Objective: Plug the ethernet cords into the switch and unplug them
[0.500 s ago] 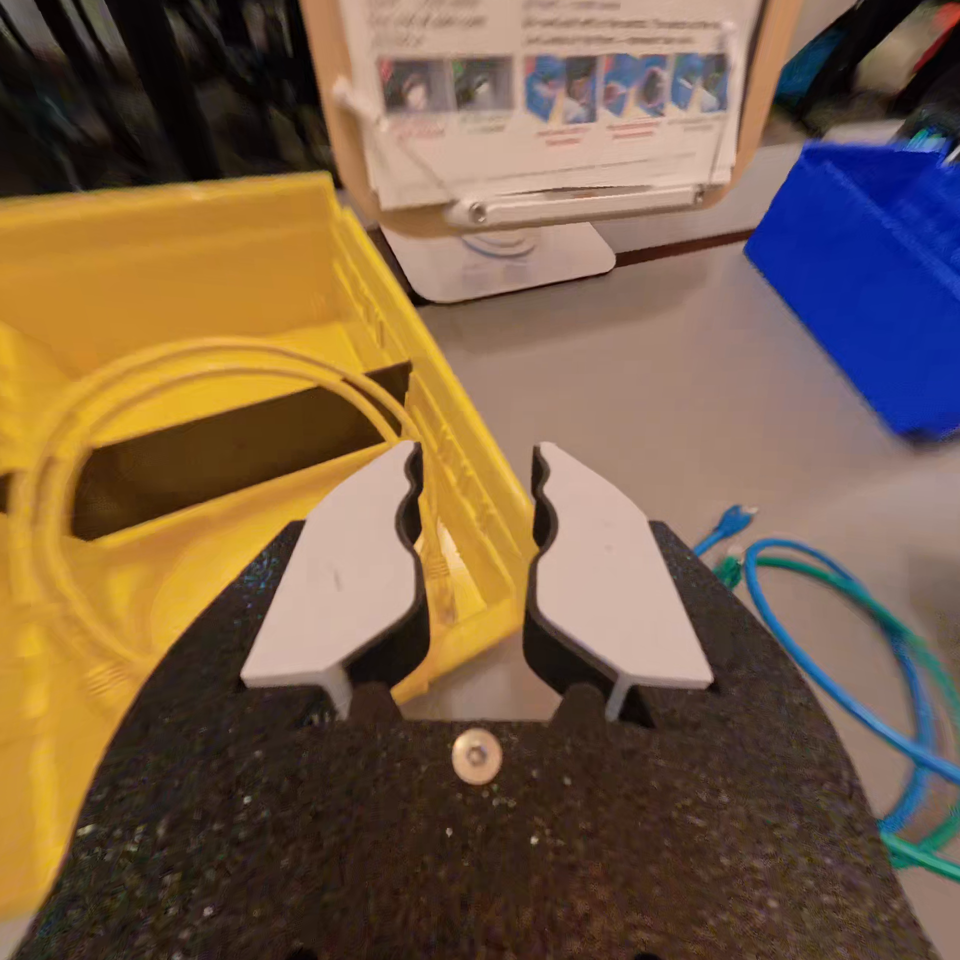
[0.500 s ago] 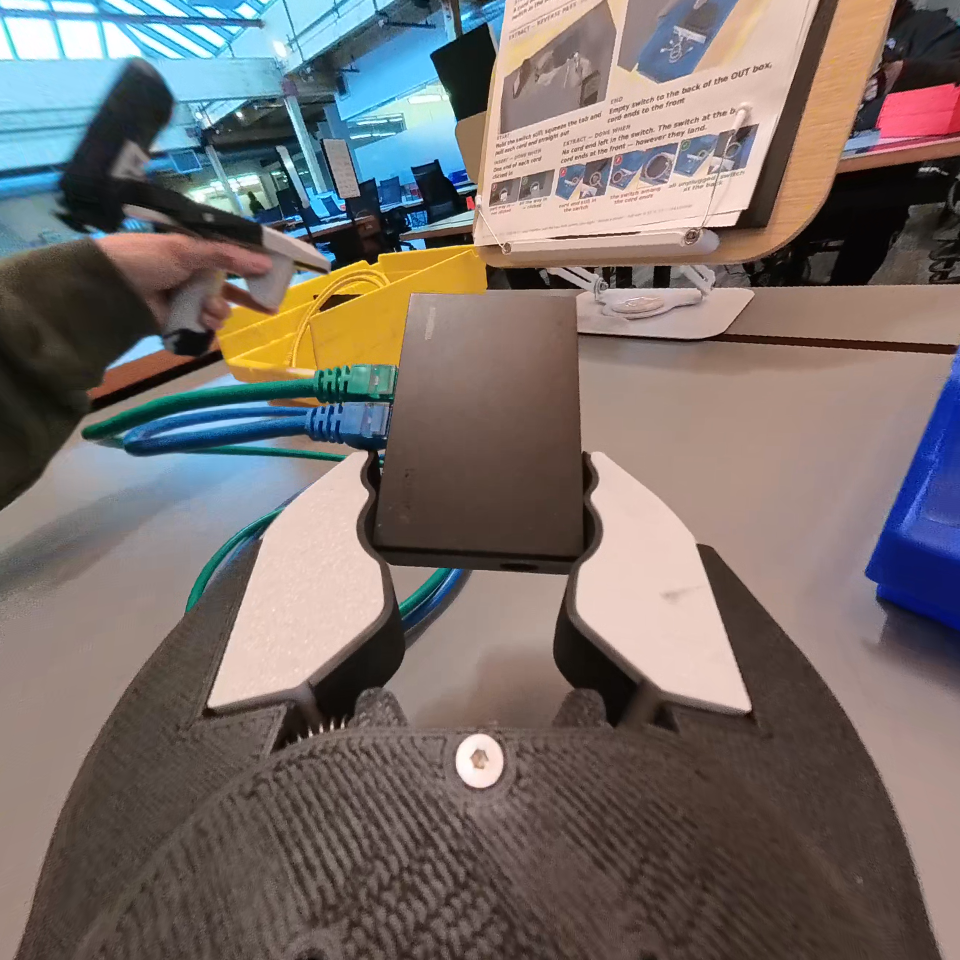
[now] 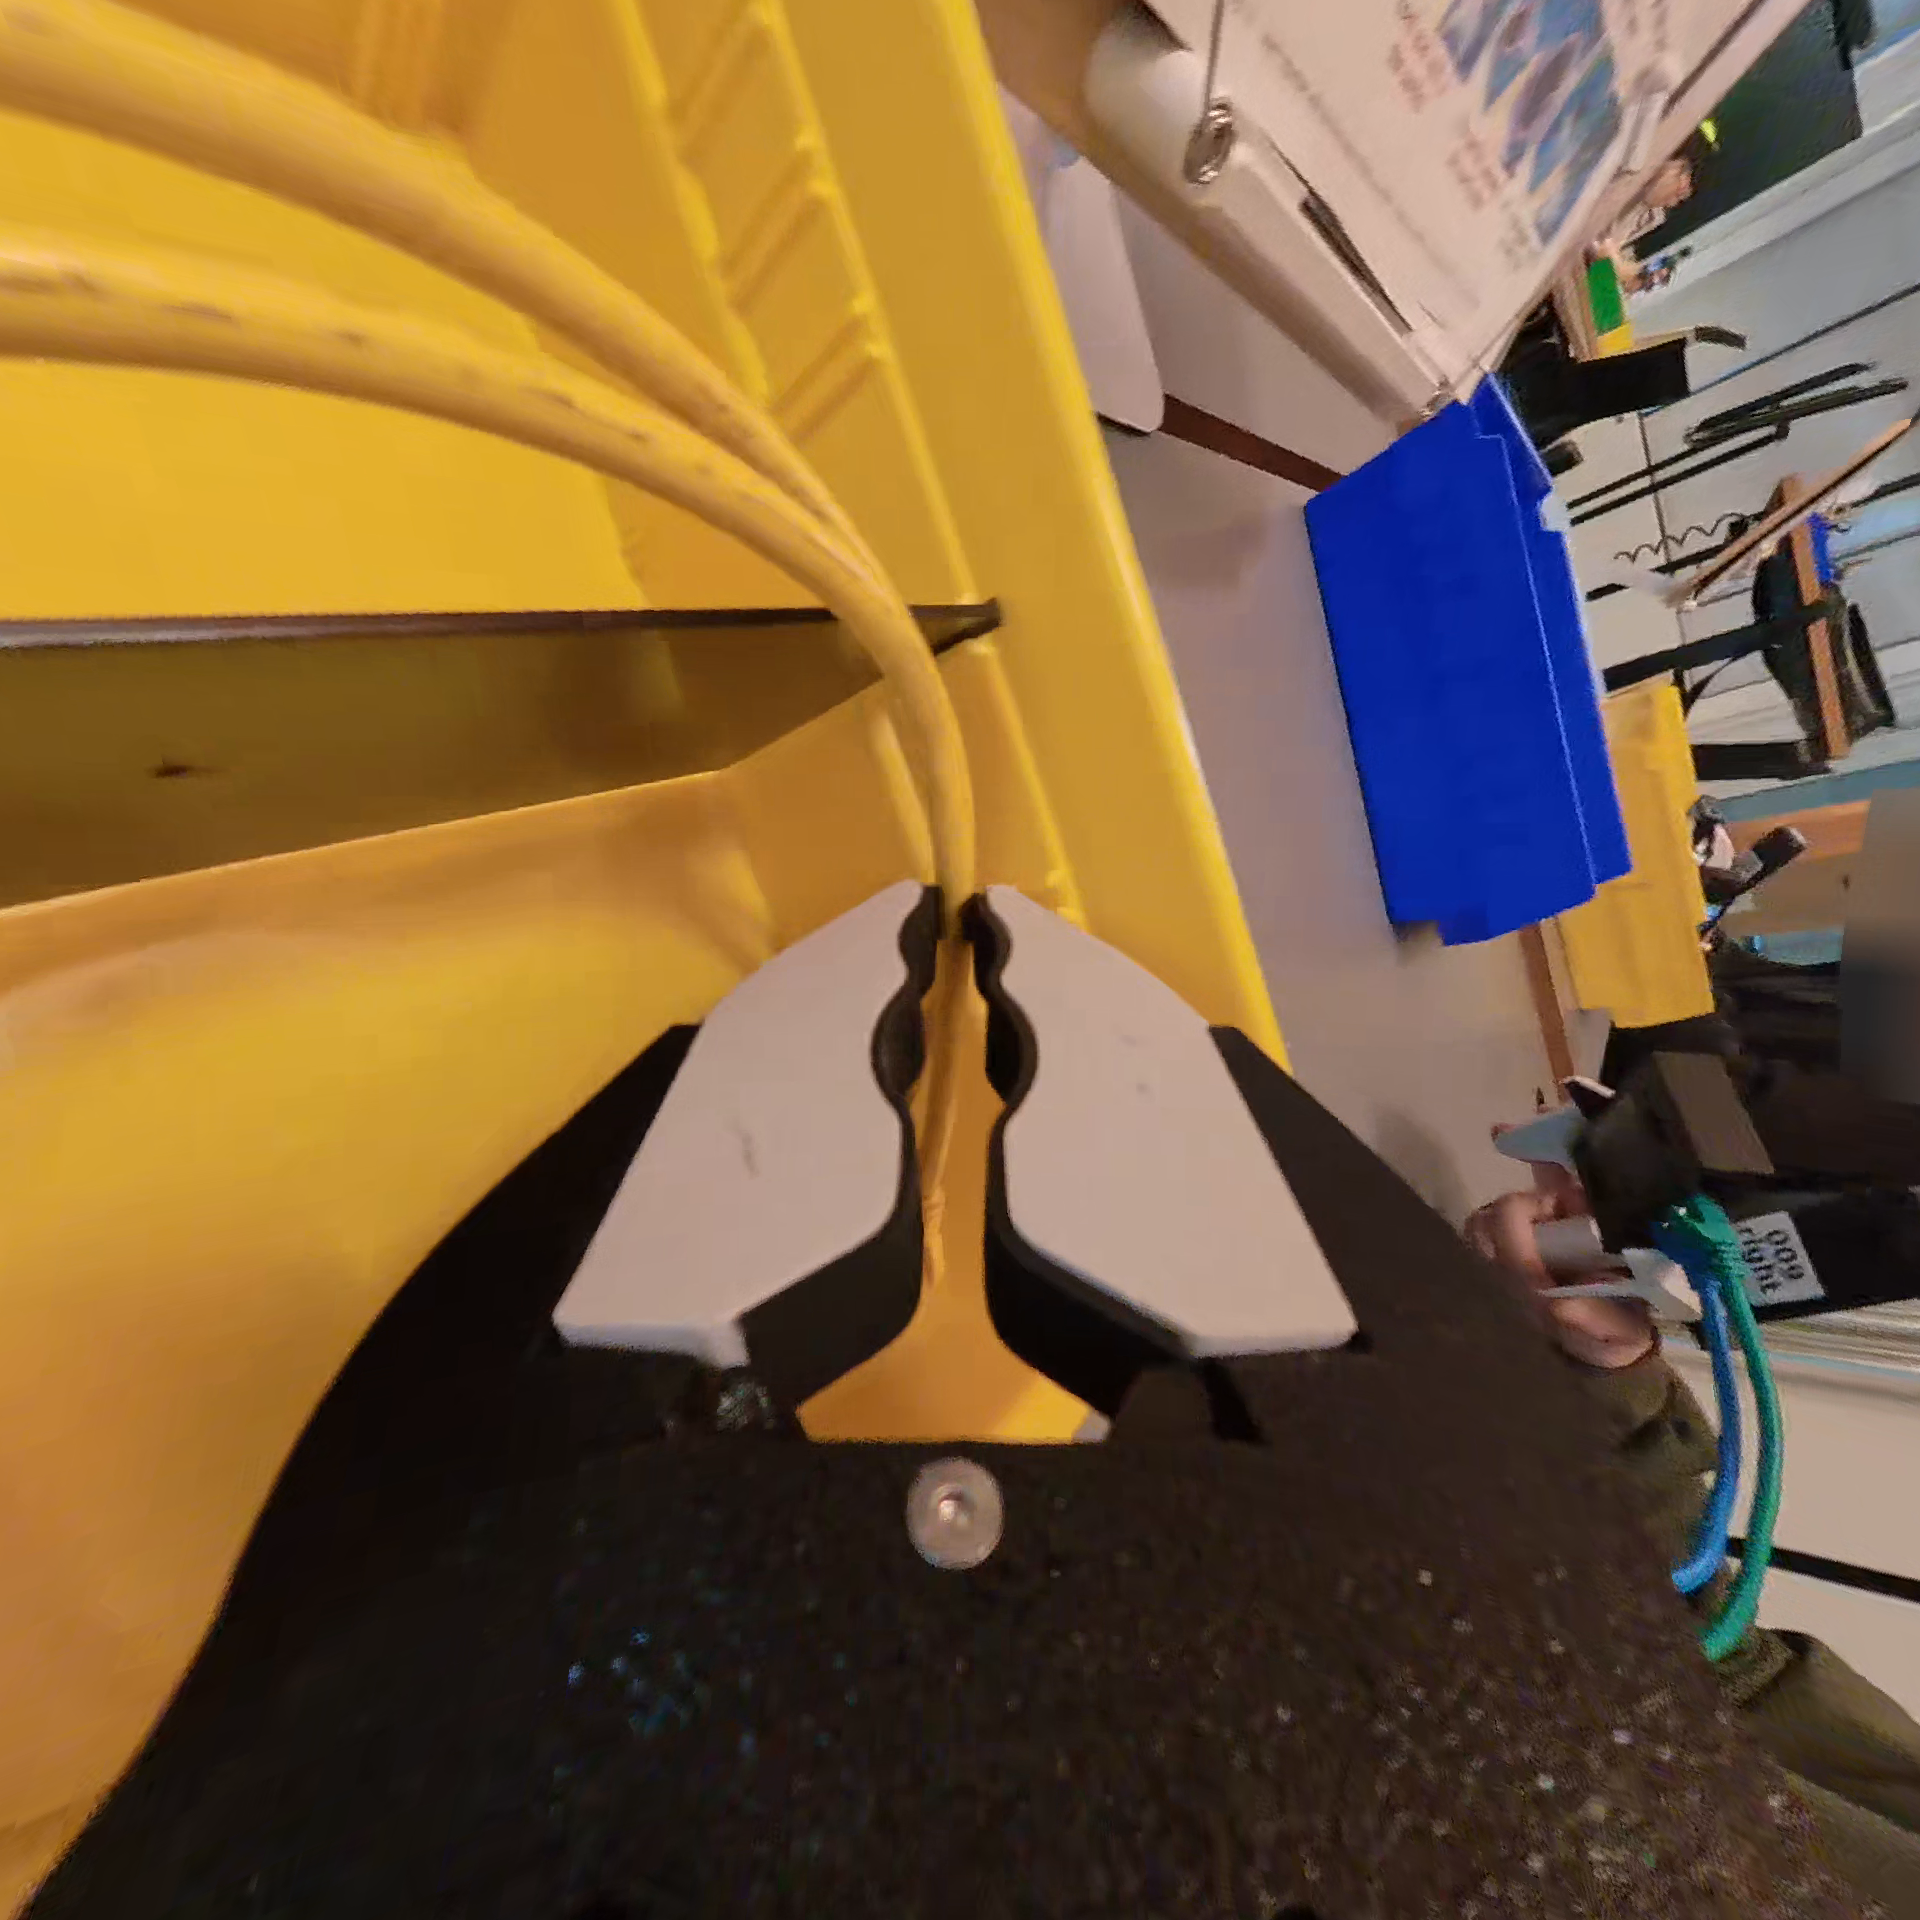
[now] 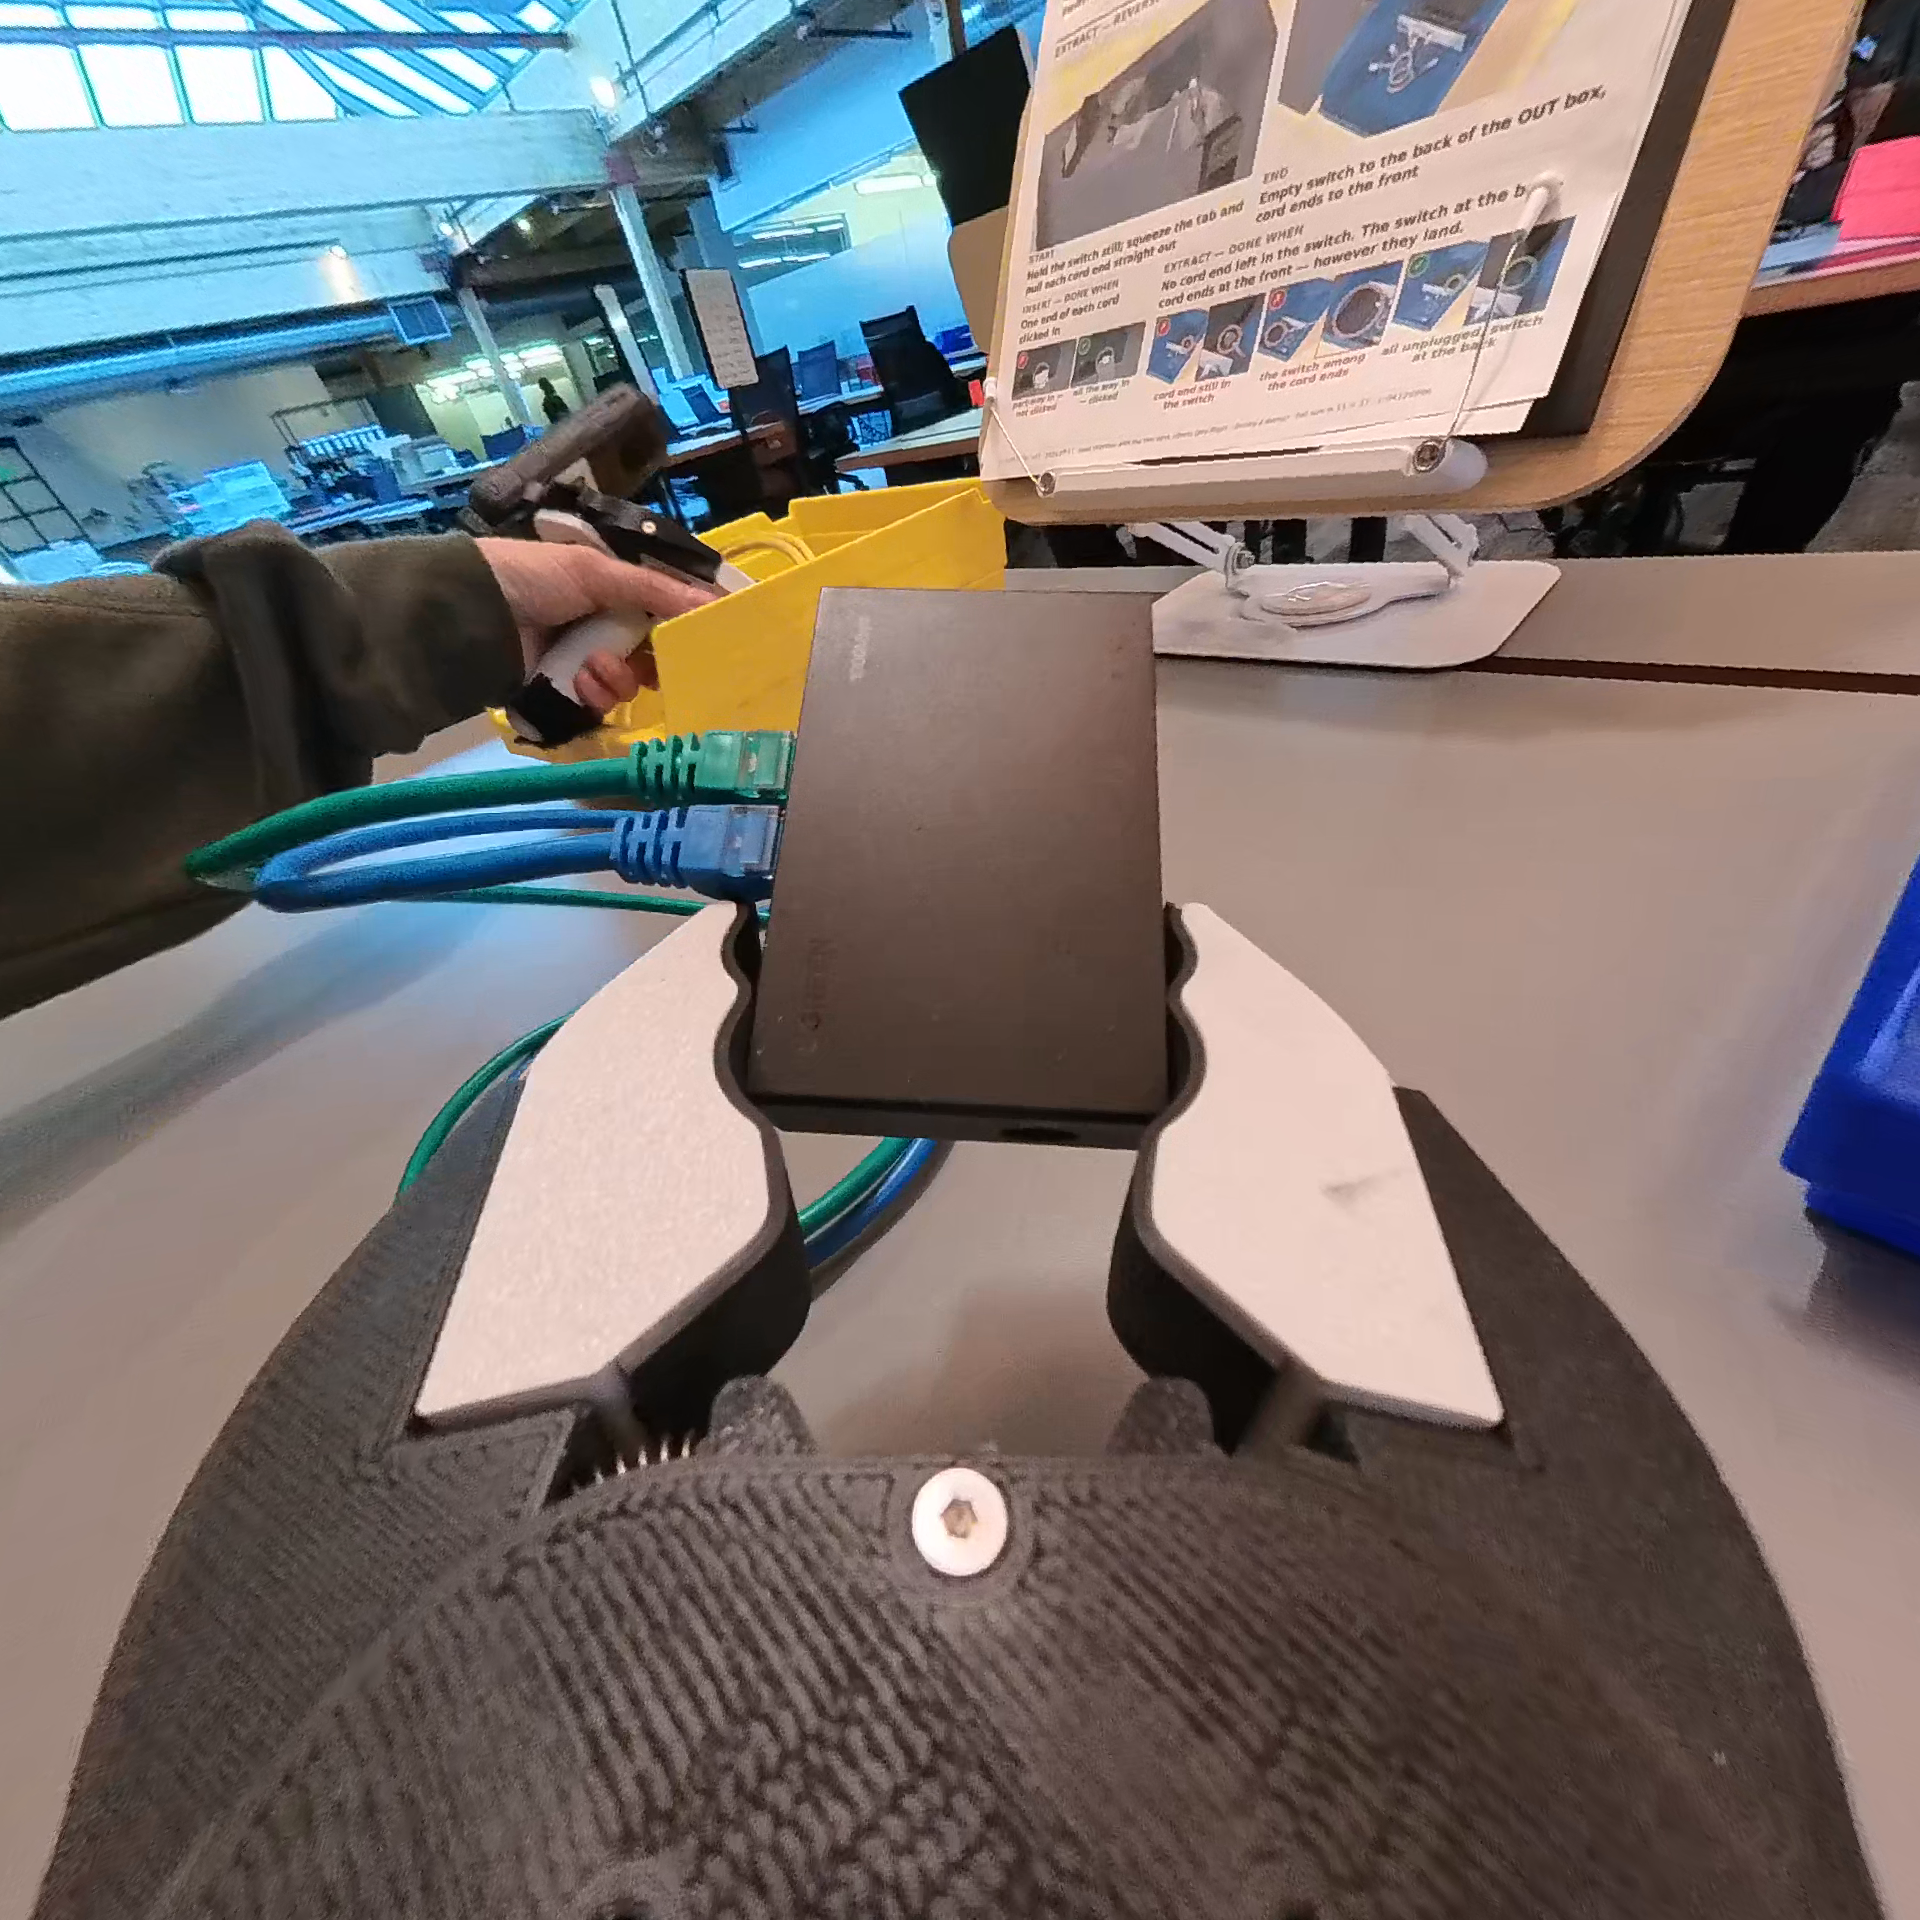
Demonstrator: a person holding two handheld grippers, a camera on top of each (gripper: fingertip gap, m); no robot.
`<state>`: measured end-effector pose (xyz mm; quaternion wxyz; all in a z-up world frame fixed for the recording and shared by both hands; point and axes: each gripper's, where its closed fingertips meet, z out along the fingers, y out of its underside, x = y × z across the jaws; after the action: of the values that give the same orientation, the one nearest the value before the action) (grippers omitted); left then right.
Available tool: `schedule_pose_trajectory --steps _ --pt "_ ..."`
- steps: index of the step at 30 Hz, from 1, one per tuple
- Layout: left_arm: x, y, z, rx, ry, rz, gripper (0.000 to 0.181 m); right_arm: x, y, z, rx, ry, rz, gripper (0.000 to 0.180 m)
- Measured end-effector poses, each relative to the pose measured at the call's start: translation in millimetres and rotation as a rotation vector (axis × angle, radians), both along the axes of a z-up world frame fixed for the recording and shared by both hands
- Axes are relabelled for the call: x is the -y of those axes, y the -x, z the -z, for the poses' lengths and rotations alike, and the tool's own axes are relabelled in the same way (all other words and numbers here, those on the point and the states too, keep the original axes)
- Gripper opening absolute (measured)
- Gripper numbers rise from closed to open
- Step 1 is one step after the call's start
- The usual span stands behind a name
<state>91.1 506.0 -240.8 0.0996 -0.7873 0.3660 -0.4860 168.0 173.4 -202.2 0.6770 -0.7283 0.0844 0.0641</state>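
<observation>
My right gripper (image 4: 961,925) is shut on the black switch (image 4: 966,842) and holds it above the grey table. A green cord (image 4: 717,767) and a blue cord (image 4: 696,844) are plugged into its left side; both also show in the left wrist view, the green cord (image 3: 1745,1475) and the blue cord (image 3: 1709,1455) hanging down. My left gripper (image 3: 954,906) is inside the yellow bin (image 3: 312,1091), rolled on its side, shut on a yellow cord (image 3: 951,821) near its end. The left gripper also shows in the right wrist view (image 4: 717,577) at the bin.
A black divider (image 3: 416,707) crosses the yellow bin. A blue bin (image 3: 1455,707) stands on the table, also at the right edge of the right wrist view (image 4: 1860,1091). An instruction sheet on a wooden stand (image 4: 1309,229) is at the back. Cord loops lie under the switch.
My left gripper has moved down into the yellow bin, rolled sideways and shut on the yellow cord; it was open above the bin edge. The right gripper holds the switch as before.
</observation>
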Motion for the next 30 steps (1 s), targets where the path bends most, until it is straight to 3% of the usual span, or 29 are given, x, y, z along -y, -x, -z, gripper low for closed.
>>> schedule_pose_trajectory --steps 5,11,16,20,22,25,30 --pt "8.9 8.1 -34.6 0.032 -0.173 0.075 0.005 1.3 -0.7 -1.6 -0.003 -0.013 0.003 0.073" --pt "39.6 10.6 -141.9 0.260 -0.265 0.103 0.005 2.4 -1.6 -2.7 -0.013 -0.024 0.003 0.073" --pt "118.5 24.3 -225.1 0.650 -0.312 0.283 0.005 3.4 -2.9 -3.8 -0.017 -0.034 0.009 0.073" --pt "189.2 77.6 -261.8 1.090 -0.369 0.427 0.005 6.8 -6.2 -7.0 -0.039 -0.066 0.016 0.073" --pt "217.5 113.3 -253.6 1.240 -0.391 0.490 0.005 8.3 -8.1 -8.3 -0.054 -0.079 0.020 0.073" --pt "233.6 150.9 -203.2 1.282 -0.428 0.481 0.005 9.0 -7.5 -9.3 -0.055 -0.089 0.013 0.073" --pt "225.8 186.0 -121.3 1.161 -0.309 0.333 0.005 7.5 -4.8 -8.3 -0.040 -0.076 0.004 0.073"
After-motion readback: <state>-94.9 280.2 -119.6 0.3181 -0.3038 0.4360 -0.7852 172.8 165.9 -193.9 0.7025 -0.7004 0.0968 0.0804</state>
